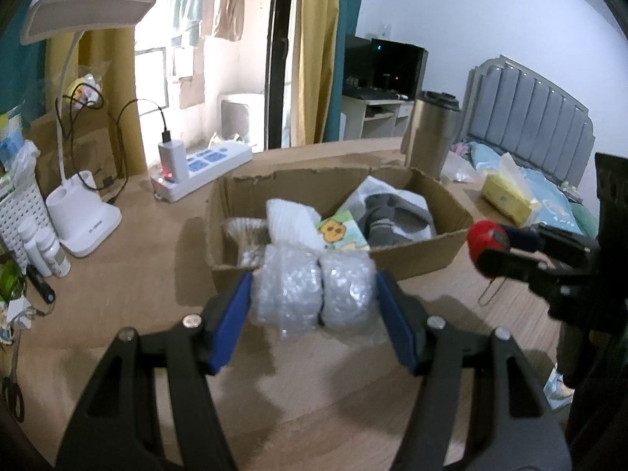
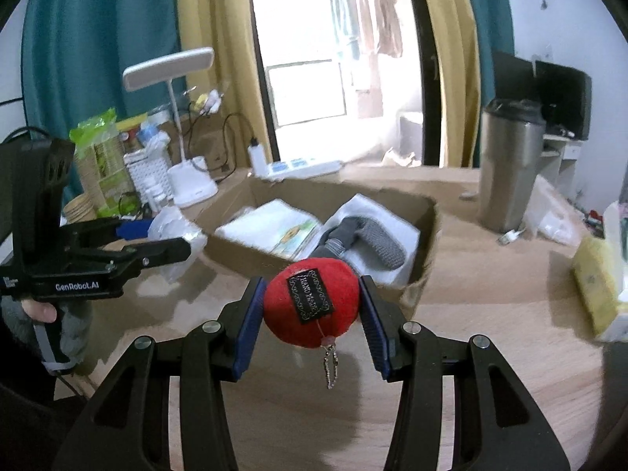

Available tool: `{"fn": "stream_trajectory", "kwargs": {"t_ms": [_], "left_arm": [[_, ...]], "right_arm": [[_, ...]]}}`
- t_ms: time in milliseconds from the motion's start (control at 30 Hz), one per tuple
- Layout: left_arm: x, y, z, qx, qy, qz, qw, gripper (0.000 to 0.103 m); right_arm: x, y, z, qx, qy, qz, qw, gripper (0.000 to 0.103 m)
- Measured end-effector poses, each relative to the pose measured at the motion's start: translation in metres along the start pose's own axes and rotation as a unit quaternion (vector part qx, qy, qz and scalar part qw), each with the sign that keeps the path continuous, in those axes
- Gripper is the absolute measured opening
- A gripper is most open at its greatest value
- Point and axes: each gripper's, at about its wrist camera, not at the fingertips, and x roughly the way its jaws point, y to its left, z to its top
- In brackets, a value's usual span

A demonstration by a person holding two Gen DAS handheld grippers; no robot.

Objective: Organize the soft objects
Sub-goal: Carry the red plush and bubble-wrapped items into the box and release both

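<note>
My left gripper (image 1: 314,294) is shut on a roll of bubble wrap (image 1: 312,294), held above the wooden table just in front of the cardboard box (image 1: 451,204). My right gripper (image 2: 312,302) is shut on a red plush ball (image 2: 312,302) with a black label and a small chain hanging below; it hovers before the cardboard box (image 2: 426,235). The red plush ball (image 1: 488,241) also shows at the right of the left wrist view. Inside the box lie white foam (image 1: 292,223), a cartoon-printed pack (image 1: 341,231) and a grey knitted item (image 1: 386,214) on white wrapping.
A white desk lamp (image 1: 82,219), a power strip (image 1: 204,168) with a charger, small bottles (image 1: 47,249) and a white basket crowd the left. A steel tumbler (image 1: 433,133) stands behind the box. A yellow tissue pack (image 1: 508,196) lies at the right. A hand (image 2: 39,310) holds the other gripper.
</note>
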Motion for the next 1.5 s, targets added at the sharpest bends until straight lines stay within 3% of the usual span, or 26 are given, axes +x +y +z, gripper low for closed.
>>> {"fn": "stream_trajectory", "kwargs": {"t_ms": [467, 767, 1033, 1500], "left_arm": [[-0.001, -0.001, 0.020, -0.002, -0.033, -0.010, 0.9994, 0.065], [-0.003, -0.003, 0.034, 0.005, -0.050, -0.017, 0.9986, 0.065], [-0.003, -0.002, 0.044, -0.005, -0.063, -0.022, 0.9977, 0.065], [0.017, -0.002, 0.046, -0.020, -0.051, -0.021, 0.9983, 0.065]], "right_arm": [[-0.021, -0.030, 0.021, 0.018, -0.055, -0.040, 0.998, 0.050], [-0.019, -0.028, 0.032, 0.020, -0.084, -0.036, 0.996, 0.050], [-0.003, -0.024, 0.039, 0.013, -0.083, -0.028, 0.996, 0.050], [0.032, -0.021, 0.040, 0.010, -0.065, -0.014, 0.998, 0.050]]}}
